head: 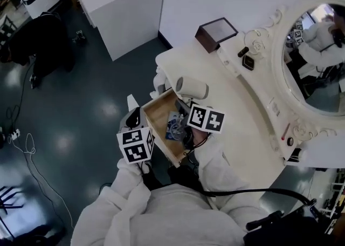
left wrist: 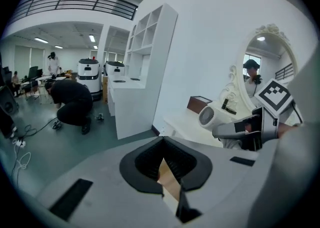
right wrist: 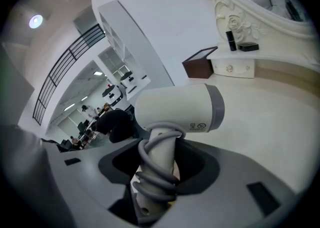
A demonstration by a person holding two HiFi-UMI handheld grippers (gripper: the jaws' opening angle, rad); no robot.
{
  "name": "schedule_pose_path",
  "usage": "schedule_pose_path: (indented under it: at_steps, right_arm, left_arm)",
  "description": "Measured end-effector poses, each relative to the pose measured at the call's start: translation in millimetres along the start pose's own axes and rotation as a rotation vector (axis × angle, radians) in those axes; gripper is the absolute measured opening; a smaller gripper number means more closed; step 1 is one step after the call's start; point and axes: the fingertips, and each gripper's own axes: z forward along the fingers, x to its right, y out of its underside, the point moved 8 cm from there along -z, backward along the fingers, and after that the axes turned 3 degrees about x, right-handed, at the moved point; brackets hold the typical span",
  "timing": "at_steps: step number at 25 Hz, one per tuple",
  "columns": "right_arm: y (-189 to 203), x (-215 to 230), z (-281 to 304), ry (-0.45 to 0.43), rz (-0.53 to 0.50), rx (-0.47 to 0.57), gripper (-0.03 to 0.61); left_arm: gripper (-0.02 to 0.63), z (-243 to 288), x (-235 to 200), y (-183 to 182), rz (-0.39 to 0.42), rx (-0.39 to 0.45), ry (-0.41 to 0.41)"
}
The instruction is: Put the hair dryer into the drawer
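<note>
Right hand-held gripper (head: 186, 111) (right wrist: 157, 172) pinches hair dryer (head: 191, 87) (right wrist: 175, 109) handle above counter (head: 237, 110) edge, beside open drawer (head: 156, 104). Left hand-held gripper (head: 136, 121) (left wrist: 167, 172) clamps drawer front; inside half bare.

White hair dryer (head: 191, 87) near open drawer (head: 156, 114)

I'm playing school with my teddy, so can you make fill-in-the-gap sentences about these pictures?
The right gripper holds the white hair dryer by its ____.
A grey ____ is coiled round the part between the jaws.
The wooden drawer stands ____.
Missing words: handle; cord; open.
</note>
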Motion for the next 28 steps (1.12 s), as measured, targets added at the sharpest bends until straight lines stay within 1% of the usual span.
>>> schedule_pose_path:
  at_steps: [2,4,8,11,16,22,28]
  right_arm:
    - [1.0,-5.3,4.6,-0.043,-0.045,-0.031,0.253]
    - [2.5,-9.5,8.4,-0.087,-0.082,-0.06,0.253]
    - [14.5,-9.3,13.4,-0.146,-0.138,-0.137,0.253]
    - [19.1,-13.9,17.1,-0.193,-0.199,-0.179,0.253]
    - [35.4,-24.4,26.1,-0.278,-0.285,-0.26,0.253]
    - [63.2,-30.8,35.9,-0.333,-0.337,-0.34,0.253]
    - [85.3,-25.5,45.7,-0.328,-0.327,-0.393,0.253]
  left_arm:
    - [0.006,-5.1,1.5,8.2,-0.044,-0.007,-0.038]
    - [0.006,-8.2,4.3,14.4,-0.071,-0.011,-0.075]
    - [0.006,-20.7,9.1,25.3,-0.11,-0.001,-0.147]
    - [0.006,-28.7,10.2,30.4,-0.138,0.015,-0.198]
    - [0.006,-43.5,15.1,53.5,-0.186,0.005,-0.261]
    - [0.006,-53.4,8.0,77.5,-0.231,-0.017,-0.319]
    - [0.006,-54.9,2.1,91.6,-0.245,-0.046,-0.331]
